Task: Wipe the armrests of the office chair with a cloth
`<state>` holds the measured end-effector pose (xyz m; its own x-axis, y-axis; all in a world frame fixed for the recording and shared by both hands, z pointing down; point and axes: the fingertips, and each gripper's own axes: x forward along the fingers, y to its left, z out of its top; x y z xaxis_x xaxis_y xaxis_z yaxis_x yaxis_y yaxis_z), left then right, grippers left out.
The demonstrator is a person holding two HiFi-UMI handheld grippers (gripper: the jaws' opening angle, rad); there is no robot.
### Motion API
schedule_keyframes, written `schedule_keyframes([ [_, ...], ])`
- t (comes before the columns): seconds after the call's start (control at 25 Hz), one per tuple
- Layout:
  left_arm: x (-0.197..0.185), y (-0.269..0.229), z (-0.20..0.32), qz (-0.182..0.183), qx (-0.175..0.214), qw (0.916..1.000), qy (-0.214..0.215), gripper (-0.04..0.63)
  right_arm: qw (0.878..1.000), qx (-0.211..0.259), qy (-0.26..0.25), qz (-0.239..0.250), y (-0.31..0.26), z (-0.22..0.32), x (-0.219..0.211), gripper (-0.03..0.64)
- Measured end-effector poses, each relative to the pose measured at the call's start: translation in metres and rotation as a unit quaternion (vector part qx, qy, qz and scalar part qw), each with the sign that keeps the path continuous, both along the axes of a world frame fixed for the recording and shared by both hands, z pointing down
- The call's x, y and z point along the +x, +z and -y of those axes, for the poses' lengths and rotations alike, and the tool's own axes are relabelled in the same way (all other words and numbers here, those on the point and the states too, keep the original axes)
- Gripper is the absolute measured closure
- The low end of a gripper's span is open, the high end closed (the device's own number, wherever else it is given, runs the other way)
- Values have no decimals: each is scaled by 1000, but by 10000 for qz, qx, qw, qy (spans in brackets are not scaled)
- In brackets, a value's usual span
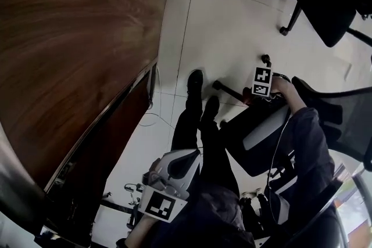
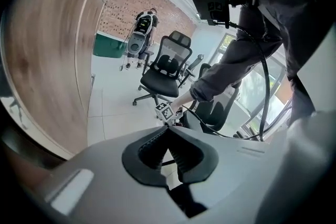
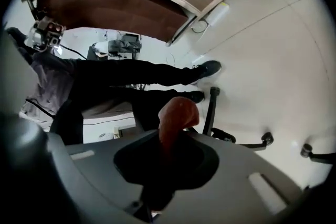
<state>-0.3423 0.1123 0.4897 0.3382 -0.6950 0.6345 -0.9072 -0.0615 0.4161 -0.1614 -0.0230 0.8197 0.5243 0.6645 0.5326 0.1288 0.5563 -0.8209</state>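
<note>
**Low down at the person's right side, the job looks barely begun**

On the white tiled floor (image 1: 221, 26), off the long edge of the brown wooden table (image 1: 70, 38), stands the black mesh-backed office chair (image 1: 343, 119). One of its dark castor legs (image 3: 212, 107) shows just past the person's shoes. The right tongs (image 3: 169, 139) are clamped on a crumpled orange-red cloth (image 3: 178, 113), which pokes out from between them. They are held down at the chair's near side. I can't tell from here whether the cloth is touching an armrest, as no view shows one plainly. The left tongs (image 2: 168, 129) have their tips drawn together on nothing and hang back by the person's legs, well apart from the chair.

My reading is that the cloth is fetched and brought to the chair, so that part is done. No armrest shows any sign of a finished wipe, so I'd count both as left to do.
</note>
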Motion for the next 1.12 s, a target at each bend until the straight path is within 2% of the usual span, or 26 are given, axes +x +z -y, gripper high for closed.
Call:
schedule_keyframes([
  [0.24,-1,8,3,-27,-148,9999,4,580,9950,845,-298,448,52,27,6,563],
  [0.36,1,11,3,-36,-201,9998,22,580,9921,1001,-485,578,62,31,7,563],
  [0.48,2,11,5,-40,-198,9998,51,580,9959,742,-296,421,51,24,6,563],
  [0.64,4,3,9,-33,-119,9998,130,580,9996,33,-13,296,5,8,-3,563],
  [0.92,5,-10,18,-24,36,9997,225,580,9922,-751,38,990,-92,-10,-32,563],
  [1.04,5,-12,19,-34,77,9996,261,580,9909,-1024,-7,874,-118,-15,-31,563],
  [1.12,5,-11,19,-35,82,9996,267,580,9919,-1004,-175,754,-112,-16,-24,563],
])
